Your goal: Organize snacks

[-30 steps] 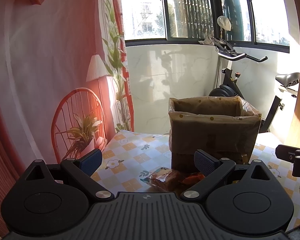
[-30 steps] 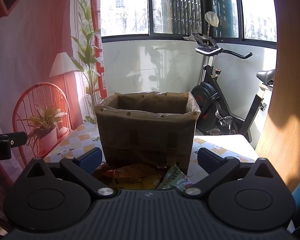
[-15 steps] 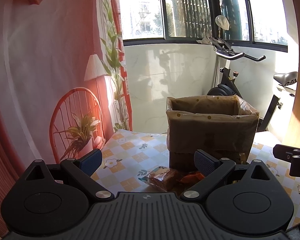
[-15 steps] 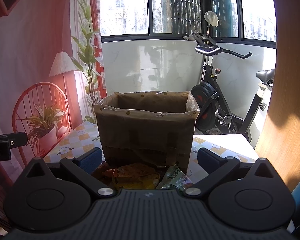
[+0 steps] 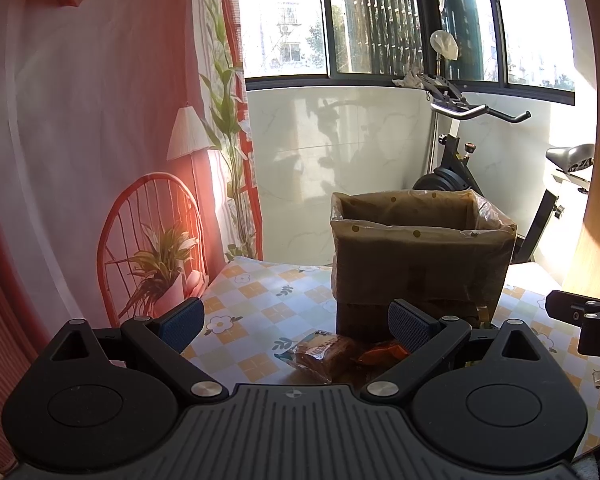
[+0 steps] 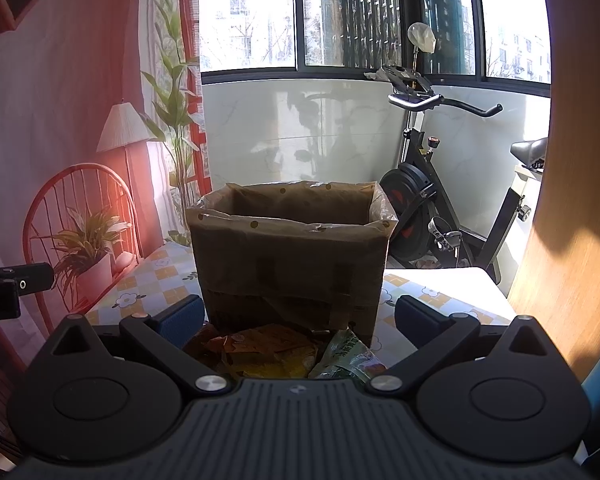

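Note:
A brown cardboard box (image 5: 422,264) lined with clear plastic stands on the checkered tablecloth (image 5: 260,300). In front of it lie a wrapped bread snack (image 5: 324,354) and an orange packet (image 5: 382,354). My left gripper (image 5: 296,322) hovers open above them, holding nothing. In the right wrist view the same box (image 6: 292,264) fills the middle, with a yellow-orange packet (image 6: 268,350) and a green packet (image 6: 346,354) at its foot. My right gripper (image 6: 298,316) is open and empty just above these packets.
An exercise bike (image 6: 432,216) stands behind the table on the right. A red wire chair with a potted plant (image 5: 160,264) sits at the left, beside a lamp (image 5: 186,134). A wooden panel (image 6: 572,240) borders the right side. The other gripper's body (image 5: 584,316) shows at the right edge.
Both views have barely shifted; the left view has drifted slightly, so the box sits a little lower left. Both grippers stay open.

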`<action>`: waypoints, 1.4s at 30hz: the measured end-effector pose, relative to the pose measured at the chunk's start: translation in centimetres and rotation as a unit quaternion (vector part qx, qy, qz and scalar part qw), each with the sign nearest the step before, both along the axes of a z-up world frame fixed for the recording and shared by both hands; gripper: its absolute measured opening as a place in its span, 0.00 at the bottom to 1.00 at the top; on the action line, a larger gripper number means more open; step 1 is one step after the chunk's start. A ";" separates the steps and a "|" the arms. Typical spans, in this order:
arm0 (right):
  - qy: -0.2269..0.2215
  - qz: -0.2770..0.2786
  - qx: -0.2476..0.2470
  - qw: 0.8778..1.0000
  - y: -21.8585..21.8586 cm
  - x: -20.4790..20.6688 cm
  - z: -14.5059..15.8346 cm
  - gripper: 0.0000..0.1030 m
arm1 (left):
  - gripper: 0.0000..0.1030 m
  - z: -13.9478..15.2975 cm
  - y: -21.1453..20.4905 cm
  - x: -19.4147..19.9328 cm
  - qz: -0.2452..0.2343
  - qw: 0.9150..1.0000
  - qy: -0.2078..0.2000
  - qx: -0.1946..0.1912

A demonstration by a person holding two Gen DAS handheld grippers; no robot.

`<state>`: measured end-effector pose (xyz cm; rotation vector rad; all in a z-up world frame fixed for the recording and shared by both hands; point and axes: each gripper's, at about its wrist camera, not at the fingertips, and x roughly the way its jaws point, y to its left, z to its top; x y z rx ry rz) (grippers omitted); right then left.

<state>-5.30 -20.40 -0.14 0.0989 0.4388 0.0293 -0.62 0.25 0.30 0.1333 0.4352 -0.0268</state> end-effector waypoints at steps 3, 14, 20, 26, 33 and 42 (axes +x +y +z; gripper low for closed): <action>0.001 0.000 0.001 1.000 0.0 0.0 0.0 1.00 | 0.97 0.0 0.0 0.0 0.001 1.000 0.000 -0.001; 0.004 0.002 0.002 1.000 0.1 0.2 -0.1 1.00 | 0.97 -0.3 0.4 0.2 0.007 1.000 0.005 -0.006; 0.007 0.004 0.002 1.000 0.3 0.6 -0.2 1.00 | 0.97 -0.4 0.4 0.6 0.009 1.000 0.009 -0.007; 0.004 0.004 0.002 1.000 -0.1 1.4 -0.7 1.00 | 0.97 -1.0 0.5 1.8 0.011 1.000 0.015 -0.012; -0.049 0.012 -0.007 0.999 -1.8 2.5 -2.0 1.00 | 0.92 -2.6 2.1 4.3 0.048 0.998 0.012 -0.028; 0.006 0.027 -0.070 0.997 -4.0 5.6 -8.7 1.00 | 0.88 -6.9 2.5 7.0 0.058 0.996 0.057 -0.042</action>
